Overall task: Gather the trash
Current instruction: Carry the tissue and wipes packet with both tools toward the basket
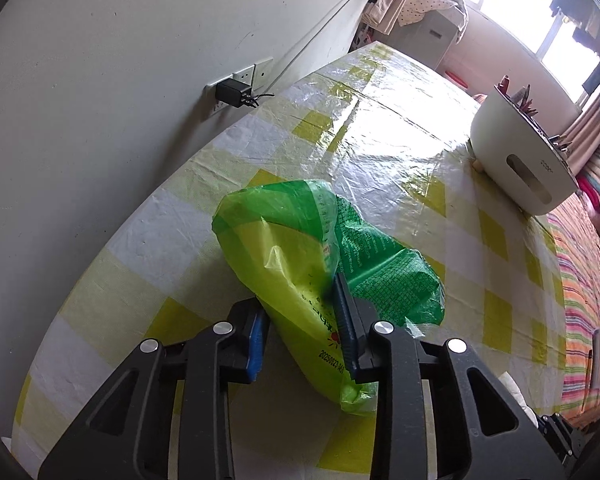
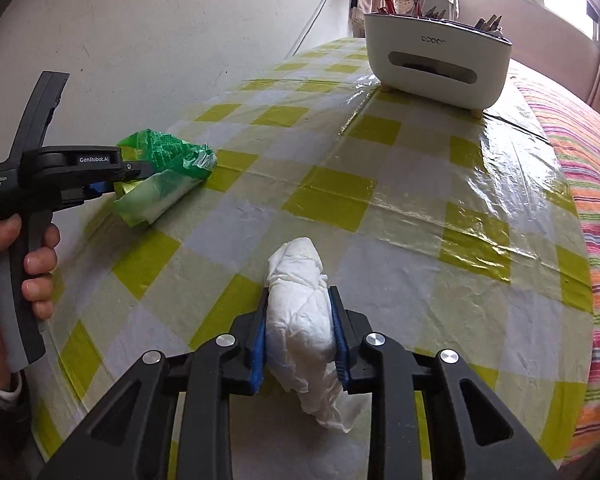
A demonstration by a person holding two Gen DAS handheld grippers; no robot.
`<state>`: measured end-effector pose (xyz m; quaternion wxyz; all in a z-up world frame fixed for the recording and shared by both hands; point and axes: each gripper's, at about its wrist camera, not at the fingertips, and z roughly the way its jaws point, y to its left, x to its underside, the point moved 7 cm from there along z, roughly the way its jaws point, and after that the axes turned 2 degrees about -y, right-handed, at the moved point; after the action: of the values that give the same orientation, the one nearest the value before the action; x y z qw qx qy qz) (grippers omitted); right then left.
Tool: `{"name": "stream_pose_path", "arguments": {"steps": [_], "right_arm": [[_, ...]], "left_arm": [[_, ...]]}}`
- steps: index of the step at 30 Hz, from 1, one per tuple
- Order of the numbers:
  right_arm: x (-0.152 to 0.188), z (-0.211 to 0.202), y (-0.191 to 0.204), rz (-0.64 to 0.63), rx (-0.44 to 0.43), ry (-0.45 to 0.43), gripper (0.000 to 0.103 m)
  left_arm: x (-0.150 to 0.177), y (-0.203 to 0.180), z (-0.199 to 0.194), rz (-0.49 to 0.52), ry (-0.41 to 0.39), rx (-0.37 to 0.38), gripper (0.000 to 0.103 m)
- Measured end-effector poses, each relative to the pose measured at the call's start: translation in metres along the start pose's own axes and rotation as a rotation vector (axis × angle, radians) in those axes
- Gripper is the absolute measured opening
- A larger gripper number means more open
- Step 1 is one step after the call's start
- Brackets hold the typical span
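Observation:
A crumpled green and yellow plastic wrapper (image 1: 284,236) lies on the checked tablecloth (image 1: 380,152), close to the wall. My left gripper (image 1: 297,290) is shut on its near end, with a blue pad against each side. The right wrist view shows that gripper (image 2: 120,184) from the side, held by a person's hand (image 2: 32,264), with the wrapper (image 2: 168,156) sticking out beyond it. My right gripper (image 2: 299,291) is shut on a crumpled white tissue (image 2: 296,256), which bulges out ahead of and behind the pads, just above the tablecloth (image 2: 380,184).
A white desk organiser (image 2: 436,64) holding pens stands at the far right of the table, also in the left wrist view (image 1: 516,152). A wall socket with a black charger (image 1: 232,92) is on the left. Striped bedding (image 2: 596,200) borders the table's right edge.

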<state>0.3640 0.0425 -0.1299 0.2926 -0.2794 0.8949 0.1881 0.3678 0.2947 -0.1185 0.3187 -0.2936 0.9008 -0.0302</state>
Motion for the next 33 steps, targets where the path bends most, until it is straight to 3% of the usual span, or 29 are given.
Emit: {"name": "stream_pose_path", "arguments": {"steps": [8, 17, 33], "right_arm": [[0.043, -0.040, -0.006, 0.136, -0.058, -0.049, 0.026], [0.079, -0.082, -0.019, 0.264, -0.054, -0.117, 0.026], [0.113, -0.117, -0.025, 0.379, -0.078, -0.202, 0.026]], "left_arm": [[0.021, -0.030, -0.008, 0.086, -0.015, 0.056, 0.027], [0.061, -0.056, -0.030, 0.146, 0.005, 0.151, 0.026], [0.130, -0.079, -0.087, 0.281, -0.036, 0.252, 0.025]]}}
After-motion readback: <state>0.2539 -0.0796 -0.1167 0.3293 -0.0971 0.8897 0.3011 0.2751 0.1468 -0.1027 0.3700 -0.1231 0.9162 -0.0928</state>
